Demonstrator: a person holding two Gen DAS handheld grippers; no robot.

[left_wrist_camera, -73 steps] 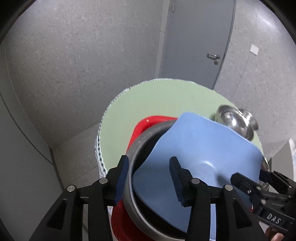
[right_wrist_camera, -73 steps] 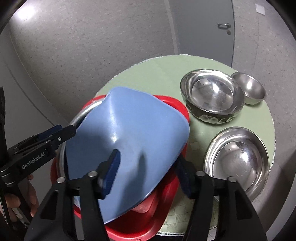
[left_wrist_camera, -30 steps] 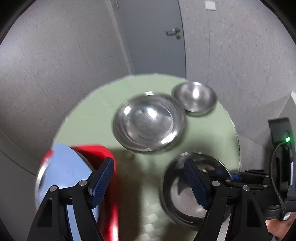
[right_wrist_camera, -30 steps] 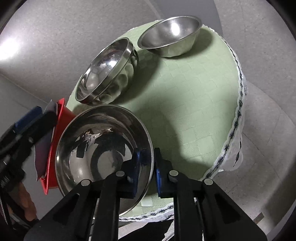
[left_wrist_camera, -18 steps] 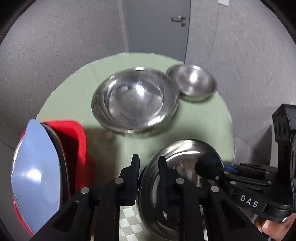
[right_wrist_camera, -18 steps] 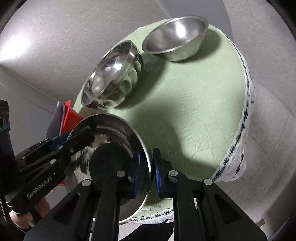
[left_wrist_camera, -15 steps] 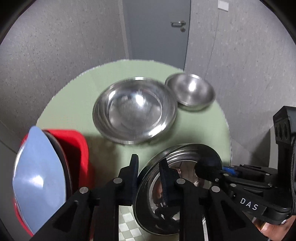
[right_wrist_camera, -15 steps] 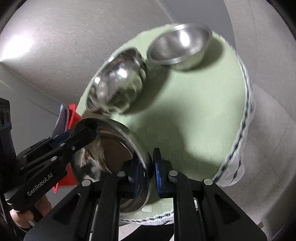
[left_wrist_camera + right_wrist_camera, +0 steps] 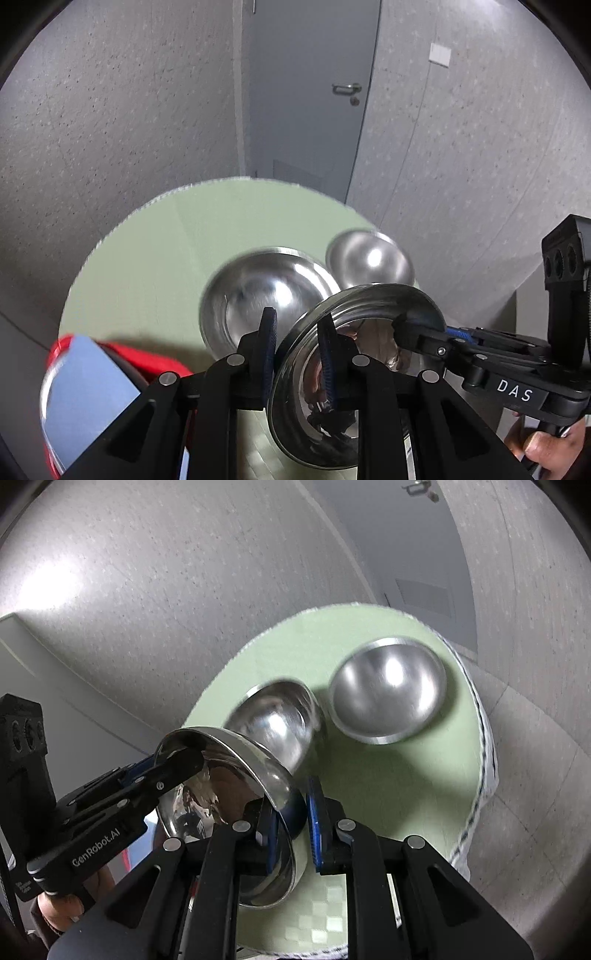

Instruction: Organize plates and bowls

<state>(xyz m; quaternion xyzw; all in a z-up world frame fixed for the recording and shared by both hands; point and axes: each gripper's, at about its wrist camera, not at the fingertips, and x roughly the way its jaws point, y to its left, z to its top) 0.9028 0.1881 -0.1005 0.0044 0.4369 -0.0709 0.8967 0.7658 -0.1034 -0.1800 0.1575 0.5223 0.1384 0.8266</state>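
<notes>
I've got both grippers pinched on the big steel bowl (image 9: 354, 376), tilted above the desk (image 9: 155, 258): left gripper (image 9: 297, 354) and right gripper (image 9: 291, 823) fingers nearly closed on opposite rims. Two more steel bowls (image 9: 388, 690) sit beyond; grey door (image 9: 306, 92) behind.

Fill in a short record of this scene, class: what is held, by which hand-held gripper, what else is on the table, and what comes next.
held: steel bowl, tilted, lifted off the table
left hand-held gripper: shut on its rim
right hand-held gripper: shut on the opposite rim
on table: mid bowl, small bowl
at left edge: blue plate in red tub
likely next: nest held bowl with the others
</notes>
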